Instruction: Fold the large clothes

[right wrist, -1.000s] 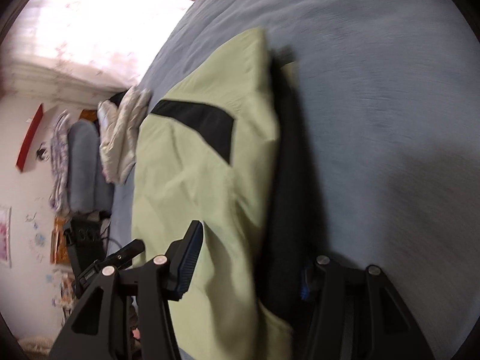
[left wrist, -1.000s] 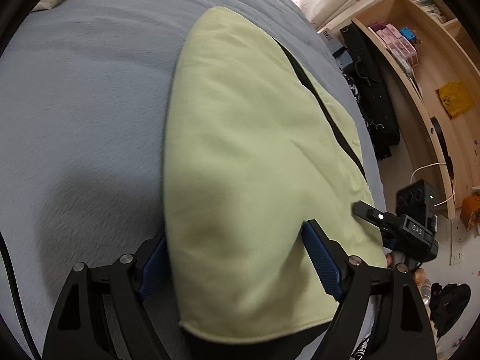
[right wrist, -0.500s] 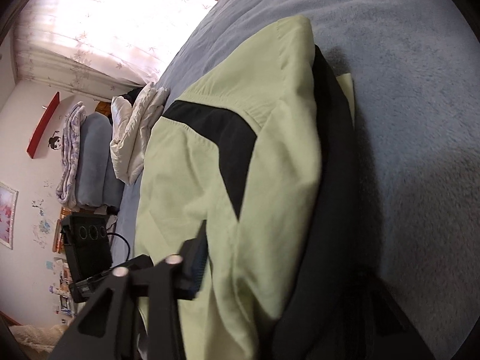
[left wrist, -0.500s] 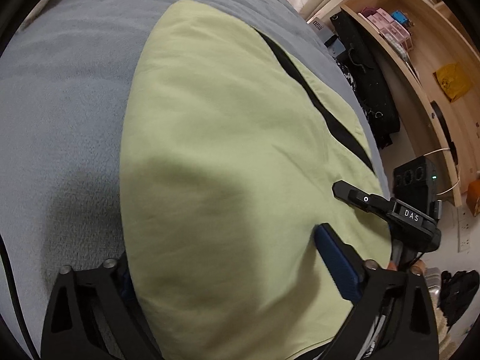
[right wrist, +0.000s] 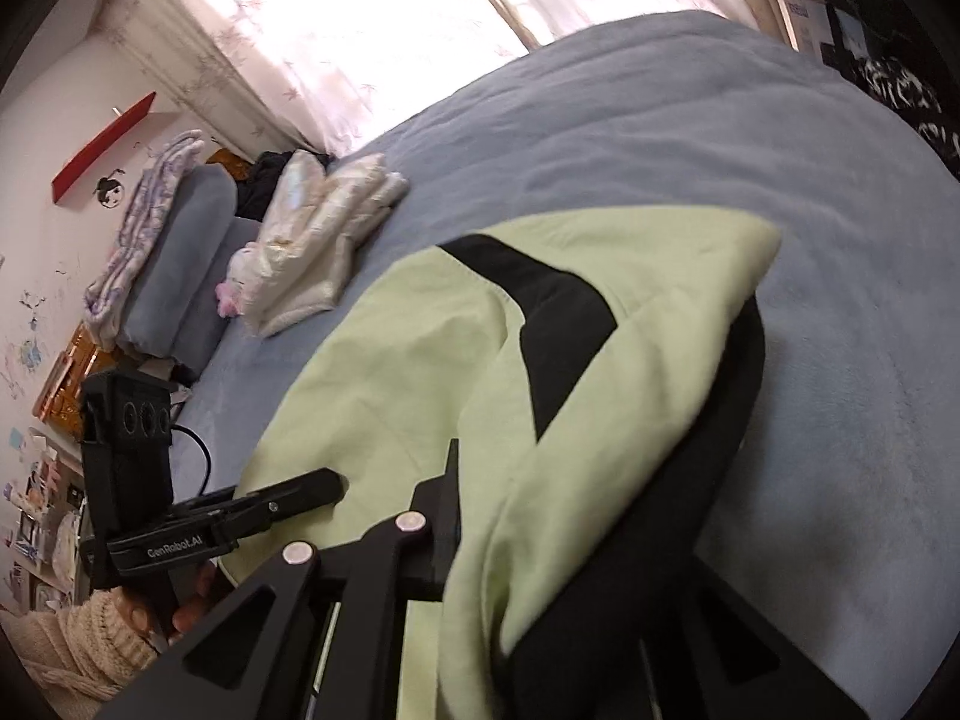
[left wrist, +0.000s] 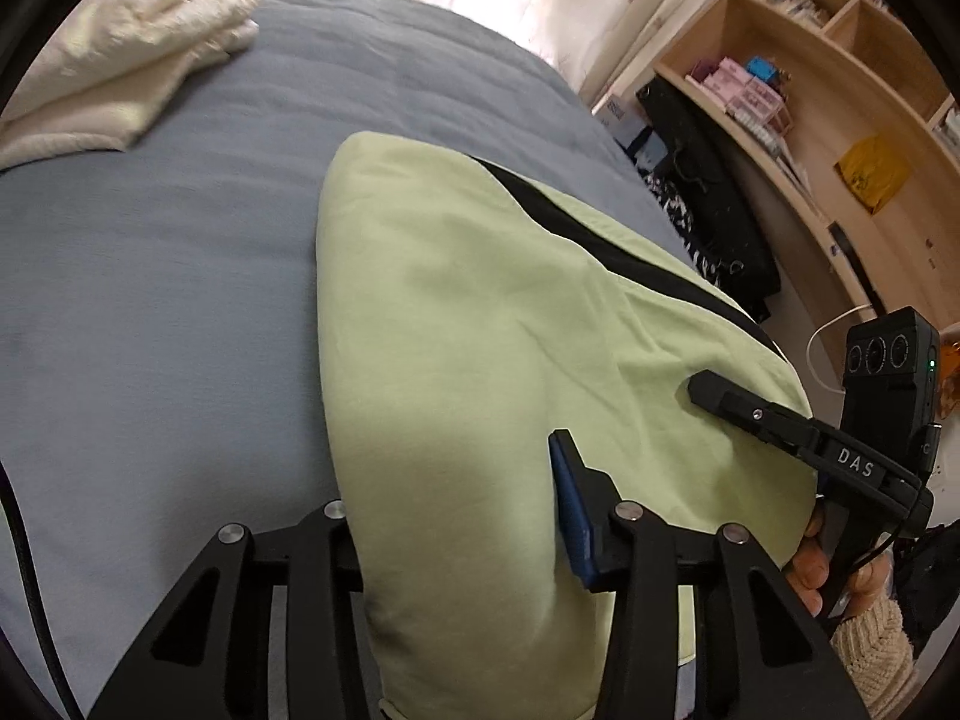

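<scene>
Since half a second earlier, both wrist views had been tilted upward and drawn back, so that more of the room and the far bed was taken in and the pale green garment (left wrist: 480, 324) filled less of each picture. A folded cream blanket (left wrist: 114, 78), previously cut off at the corner, was now seen at the far left on the grey-blue bedspread (left wrist: 150, 300).

The left gripper (left wrist: 456, 534) was seen gathered around a thick fold of the garment; its left finger was hidden behind the cloth, and only the blue-padded right finger (left wrist: 570, 516) was shown, pressed against the fabric. The right gripper (right wrist: 576, 564) was likewise buried: one finger (right wrist: 444, 516) lay against the green cloth, while the other was lost under the black lining (right wrist: 660, 540), so its hold was judged only from cloth bunched between the jaws.

The garment lay near the bed's near edge, its black stripe (left wrist: 600, 240) running toward the right. Open bedspread was left to the far side and left of it. A wooden shelf (left wrist: 840, 120) stood beyond the right edge of the bed.
</scene>
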A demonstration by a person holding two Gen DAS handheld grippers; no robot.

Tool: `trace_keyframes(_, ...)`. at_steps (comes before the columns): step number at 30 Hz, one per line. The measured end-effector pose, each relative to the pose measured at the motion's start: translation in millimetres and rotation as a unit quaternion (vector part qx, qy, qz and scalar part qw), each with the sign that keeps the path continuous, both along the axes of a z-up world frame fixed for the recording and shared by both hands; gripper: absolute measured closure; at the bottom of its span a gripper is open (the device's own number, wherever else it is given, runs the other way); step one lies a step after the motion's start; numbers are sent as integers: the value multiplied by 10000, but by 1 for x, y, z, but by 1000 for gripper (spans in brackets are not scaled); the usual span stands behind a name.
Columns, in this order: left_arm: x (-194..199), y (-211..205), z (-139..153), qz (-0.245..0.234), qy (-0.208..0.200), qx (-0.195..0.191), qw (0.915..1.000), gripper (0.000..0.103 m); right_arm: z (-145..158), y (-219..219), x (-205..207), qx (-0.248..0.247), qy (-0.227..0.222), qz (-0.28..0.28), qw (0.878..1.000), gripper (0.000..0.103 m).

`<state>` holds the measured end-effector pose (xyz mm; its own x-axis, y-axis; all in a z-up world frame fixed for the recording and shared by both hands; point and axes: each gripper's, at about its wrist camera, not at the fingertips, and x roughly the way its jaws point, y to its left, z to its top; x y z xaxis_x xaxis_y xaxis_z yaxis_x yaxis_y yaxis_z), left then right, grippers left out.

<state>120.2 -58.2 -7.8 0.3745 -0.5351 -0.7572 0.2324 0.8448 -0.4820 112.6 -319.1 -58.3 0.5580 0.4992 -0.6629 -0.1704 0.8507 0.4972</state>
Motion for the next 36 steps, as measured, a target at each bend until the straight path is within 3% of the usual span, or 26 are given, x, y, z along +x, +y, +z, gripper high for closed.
trace_keyframes(6, -6, 79, 62, 247, -373, 0, 9990, 61, 54, 66, 5, 67, -423, 309, 9986, 94)
trace_keyframes(12, 34, 157, 154, 487, -964, 385, 9934, 61, 118, 141, 46, 552, -901, 576, 9927, 94)
trace_keyframes(15, 74, 207, 196, 576, -1229, 659, 9886, 61, 153, 187, 88, 610, -1187, 745, 9882, 94)
trace_keyframes(21, 184, 282, 242, 806, -1618, 870, 9797, 60, 194, 267, 187, 628, -1550, 835, 9824, 94)
trace_keyframes(24, 243, 319, 240, 862, -1772, 965, 9756, 60, 199, 302, 246, 558, -1633, 779, 9819, 94)
trace_keyframes(28, 319, 344, 210, 948, -1702, 940, 9763, 60, 175, 338, 325, 595, -1525, 694, 9841, 94)
trace_keyframes(33, 398, 374, 117, 919, -933, 1075, 9855, 60, 91, 360, 388, 654, -854, 425, 9933, 94)
trace_keyframes(36, 409, 381, 75, 1037, -850, 1125, 9846, 46, 30, 360, 405, 610, -408, 234, 9970, 87)
